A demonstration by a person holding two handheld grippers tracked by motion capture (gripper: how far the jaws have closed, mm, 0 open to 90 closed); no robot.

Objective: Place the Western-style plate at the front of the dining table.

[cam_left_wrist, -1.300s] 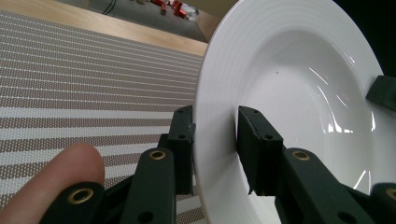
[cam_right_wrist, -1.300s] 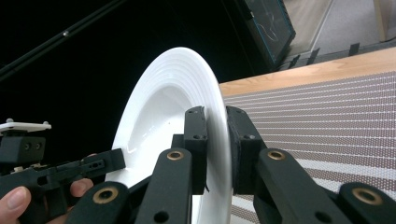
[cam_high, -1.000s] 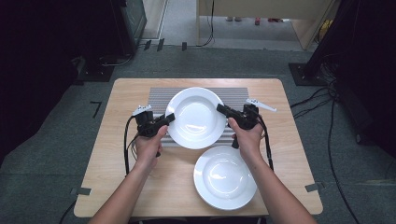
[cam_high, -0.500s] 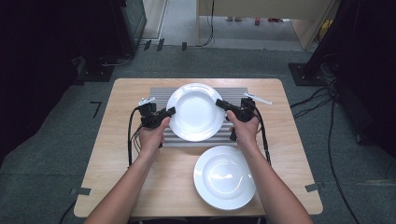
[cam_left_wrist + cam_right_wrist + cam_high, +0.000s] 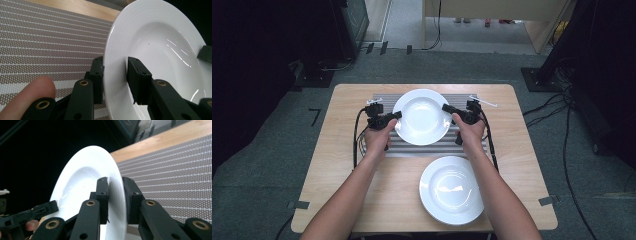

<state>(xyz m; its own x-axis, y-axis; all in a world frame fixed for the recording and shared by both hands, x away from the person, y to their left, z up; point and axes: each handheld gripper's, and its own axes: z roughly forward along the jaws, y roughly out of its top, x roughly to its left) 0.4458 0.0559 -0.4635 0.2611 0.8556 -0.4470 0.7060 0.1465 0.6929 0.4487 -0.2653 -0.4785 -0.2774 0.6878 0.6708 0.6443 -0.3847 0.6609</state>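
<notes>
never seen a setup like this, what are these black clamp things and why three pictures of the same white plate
A person holds a hand-held black two-jaw clamp in each hand: the left gripper and the right gripper. The high view looks down on the light wooden table. The other two pictures come from cameras riding on each gripper, looking along its jaws. Both grippers pinch opposite rims of the round white deep plate above a grey striped placemat. A second round white plate lies nearer the person.
</notes>
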